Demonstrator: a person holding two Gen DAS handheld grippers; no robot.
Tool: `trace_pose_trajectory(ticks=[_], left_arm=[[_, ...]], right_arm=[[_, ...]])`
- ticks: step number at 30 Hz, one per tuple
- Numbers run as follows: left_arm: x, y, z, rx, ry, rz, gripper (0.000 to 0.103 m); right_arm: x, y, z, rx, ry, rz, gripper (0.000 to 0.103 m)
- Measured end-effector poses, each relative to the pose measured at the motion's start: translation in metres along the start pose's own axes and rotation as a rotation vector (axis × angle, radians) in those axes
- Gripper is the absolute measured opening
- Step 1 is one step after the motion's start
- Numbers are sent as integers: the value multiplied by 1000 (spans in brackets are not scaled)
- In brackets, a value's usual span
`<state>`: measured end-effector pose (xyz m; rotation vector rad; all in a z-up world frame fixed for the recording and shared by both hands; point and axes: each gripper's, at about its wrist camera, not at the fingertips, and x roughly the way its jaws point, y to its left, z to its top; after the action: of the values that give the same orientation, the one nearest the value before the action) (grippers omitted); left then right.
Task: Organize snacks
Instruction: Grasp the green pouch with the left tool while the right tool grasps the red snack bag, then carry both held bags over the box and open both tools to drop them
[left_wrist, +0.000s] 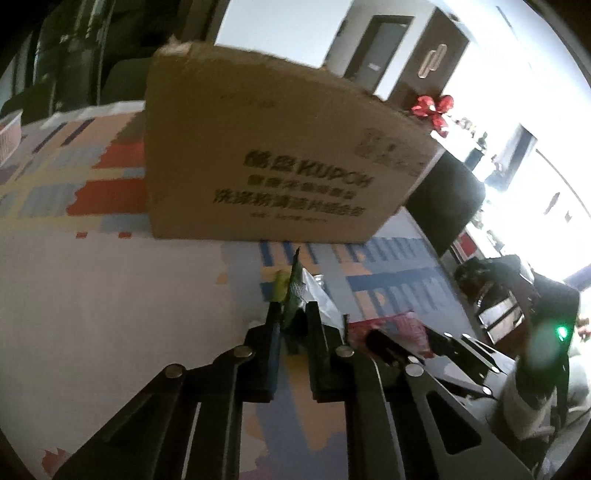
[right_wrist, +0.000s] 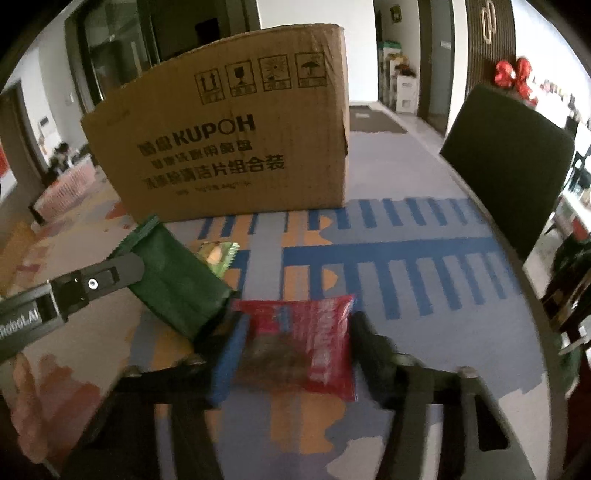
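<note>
Red snack pkt (right_wrist: 306, 343) between right claw (right_wrist: 295, 343) fingers, on table.

The big cardboard box (right_wrist: 236, 140) stands upright across the far middle of the table (right_wrist: 424, 266) – it blocks any straight path to the far side. To its right the patterned cloth lies bare out to the table edge, where a dark chair (right_wrist: 509, 162) closes that side. Near the box's foot sits a small yellow-green packet (right_wrist: 218, 254), with a green packet (right_wrist: 177, 280) to its left and a red packet (right_wrist: 310, 339) nearer – little room between them. Far left, beside the box, a pink basket (right_wrist: 70, 188) stands in the way
</note>
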<state>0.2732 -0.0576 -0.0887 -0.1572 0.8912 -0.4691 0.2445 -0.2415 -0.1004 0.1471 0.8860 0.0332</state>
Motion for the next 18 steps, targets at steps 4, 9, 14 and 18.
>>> trace_pose_trajectory(ticks=[4, 9, 14, 18], left_arm=[[-9, -13, 0, 50, -21, 1, 10], [-18, -22, -1, 75, -32, -4, 10], [-28, -27, -2, 90, -49, 14, 10], [-35, -28, -1, 85, -60, 19, 10]], right_arm=[[-12, 0, 4, -2, -34, 4, 28], [-22, 0, 8, 13, -43, 39, 21], [-35, 6, 9, 0, -57, 56, 19], [-47, 12, 8, -19, -74, 57, 18]])
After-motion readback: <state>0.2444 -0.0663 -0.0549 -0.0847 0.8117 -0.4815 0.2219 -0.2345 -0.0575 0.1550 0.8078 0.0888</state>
